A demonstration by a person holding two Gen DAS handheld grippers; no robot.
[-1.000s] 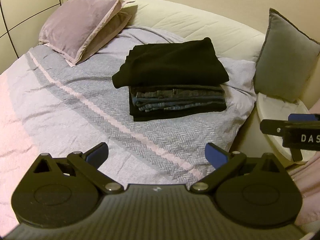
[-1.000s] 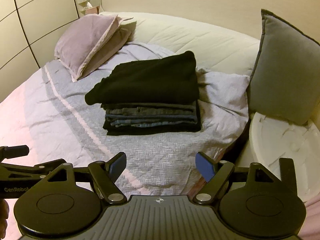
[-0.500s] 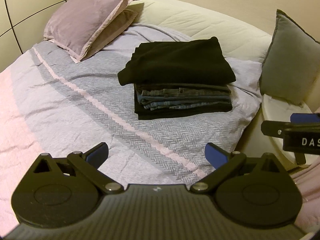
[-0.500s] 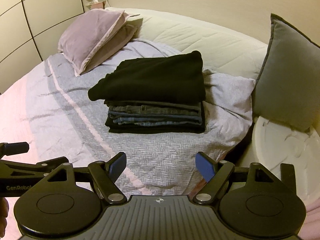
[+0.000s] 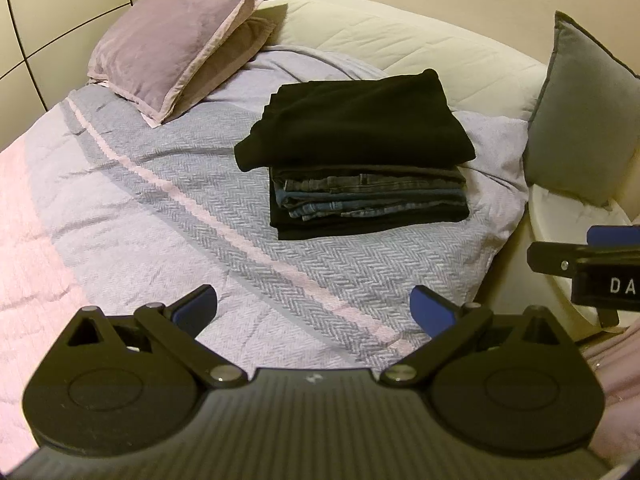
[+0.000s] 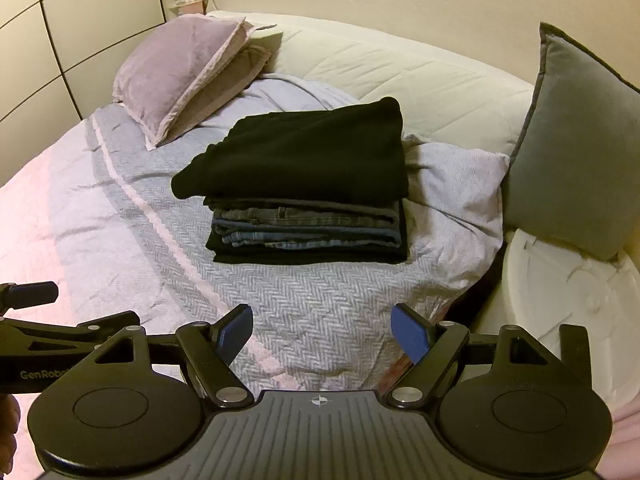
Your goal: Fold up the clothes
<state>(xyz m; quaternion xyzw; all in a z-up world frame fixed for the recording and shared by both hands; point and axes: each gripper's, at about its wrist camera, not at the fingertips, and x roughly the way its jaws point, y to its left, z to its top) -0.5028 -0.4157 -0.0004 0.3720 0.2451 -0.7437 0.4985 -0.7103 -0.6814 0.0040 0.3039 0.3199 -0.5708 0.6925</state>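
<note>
Bedroom: round bed (image 5: 120, 216) under a grey-lilac herringbone bedspread with a pale pink stripe (image 5: 224, 216), cream padded headboard (image 5: 400, 40) curving behind it, beige panelled wall on the left. Mauve velvet pillow (image 5: 168, 44) lies at the far left of the bed, grey square cushion (image 5: 580, 112) leans at the right edge, white round side table (image 6: 568, 300) just below it.

Stack of folded clothes (image 5: 368, 188) sits mid-bed, right of the stripe: black knit top (image 5: 356, 120) uppermost, blue and grey jeans (image 5: 372, 196) under it, a black layer at the bottom. Long axis runs left-right across my views; folded edges face me.

My left gripper (image 5: 314, 310): jaws spread, nothing between them, above the bedspread. My right gripper (image 6: 322, 334): jaws spread, empty, short of the stack.
</note>
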